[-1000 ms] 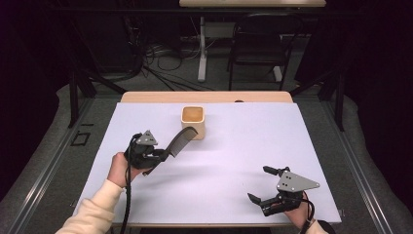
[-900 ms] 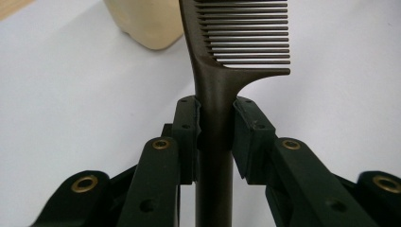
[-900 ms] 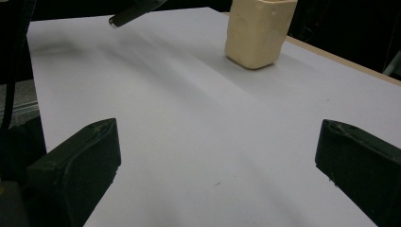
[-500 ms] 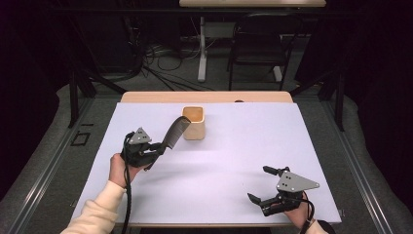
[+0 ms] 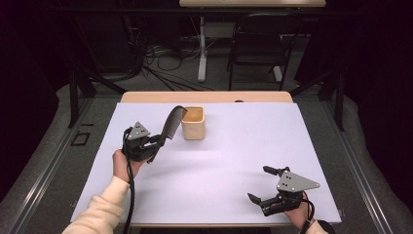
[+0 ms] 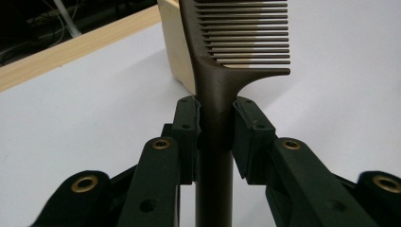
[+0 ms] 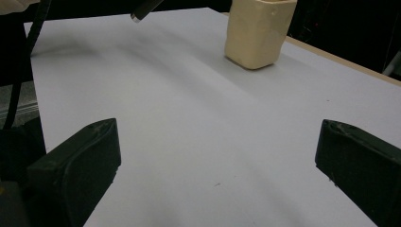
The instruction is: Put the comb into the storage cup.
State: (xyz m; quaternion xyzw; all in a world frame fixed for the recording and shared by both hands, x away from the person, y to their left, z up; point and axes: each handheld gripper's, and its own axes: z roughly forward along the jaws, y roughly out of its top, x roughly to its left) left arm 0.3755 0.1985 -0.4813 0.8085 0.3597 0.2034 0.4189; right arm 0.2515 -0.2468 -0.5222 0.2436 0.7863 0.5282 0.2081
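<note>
My left gripper (image 5: 157, 141) is shut on the handle of a dark brown comb (image 5: 173, 122), held in the air just left of a small cream cup (image 5: 193, 123). In the left gripper view the comb (image 6: 217, 80) rises between the two pads (image 6: 187, 127), its teeth pointing right in front of the cup (image 6: 177, 52). My right gripper (image 5: 260, 185) rests near the table's front right edge, open with nothing between its jaws. The right gripper view looks across the sheet to the cup (image 7: 257, 30).
A white sheet (image 5: 234, 146) covers the table, with a strip of wooden tabletop (image 5: 204, 97) showing at the far edge. Beyond the table stand a dark chair (image 5: 255, 44) and cables on the floor.
My left gripper has lifted and tilted the comb upward and toward the cup. The right gripper has stayed where it was.
</note>
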